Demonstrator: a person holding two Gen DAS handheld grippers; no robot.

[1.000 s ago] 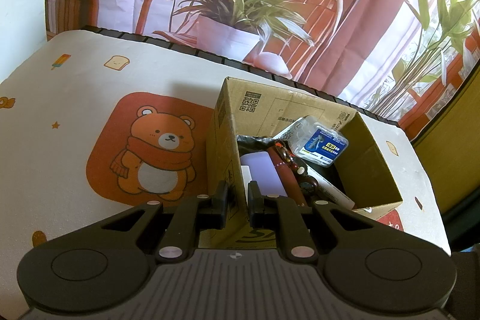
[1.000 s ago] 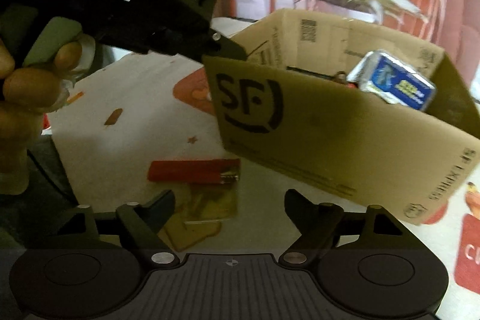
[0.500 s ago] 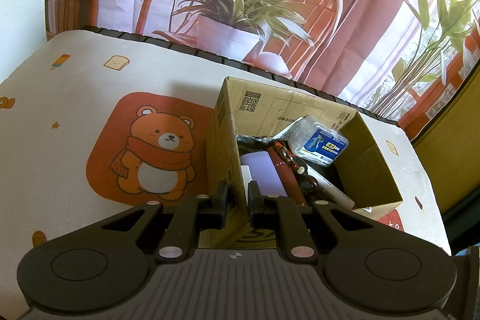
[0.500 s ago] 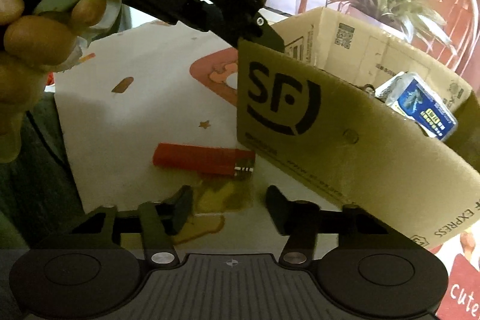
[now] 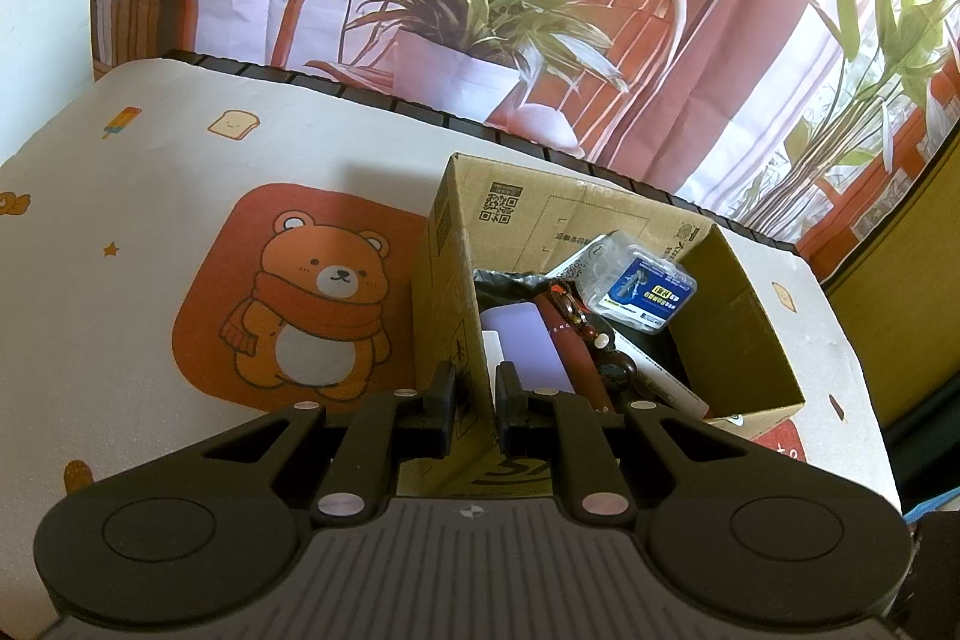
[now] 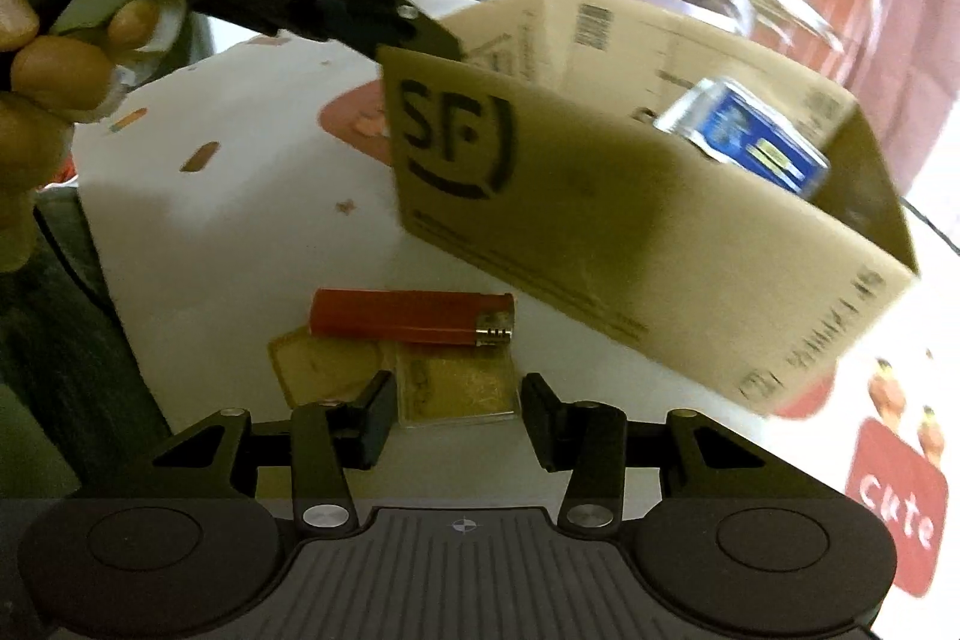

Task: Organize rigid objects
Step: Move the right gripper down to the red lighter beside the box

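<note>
My left gripper (image 5: 475,397) is shut on the near corner wall of an open cardboard box (image 5: 534,214) marked SF. The box (image 6: 630,232) holds a clear blue-labelled case (image 5: 639,283), a lilac block (image 5: 525,340), a dark red pen (image 5: 570,346) and other small items. In the right wrist view the left gripper (image 6: 420,34) pinches the box's top corner. My right gripper (image 6: 459,415) is open and empty, low over a red lighter (image 6: 414,316) and a clear square case with a gold insert (image 6: 459,385) lying on the table in front of the box.
The table mat (image 5: 150,220) is white with an orange bear patch (image 5: 306,298) left of the box. A flat toast-shaped print (image 6: 324,361) lies under the lighter. A printed backdrop with a plant (image 5: 480,16) hangs behind the table's far edge.
My right gripper has moved forward toward the lighter and the gold case, which now lie just before its fingers. The left gripper has kept its hold on the box.
</note>
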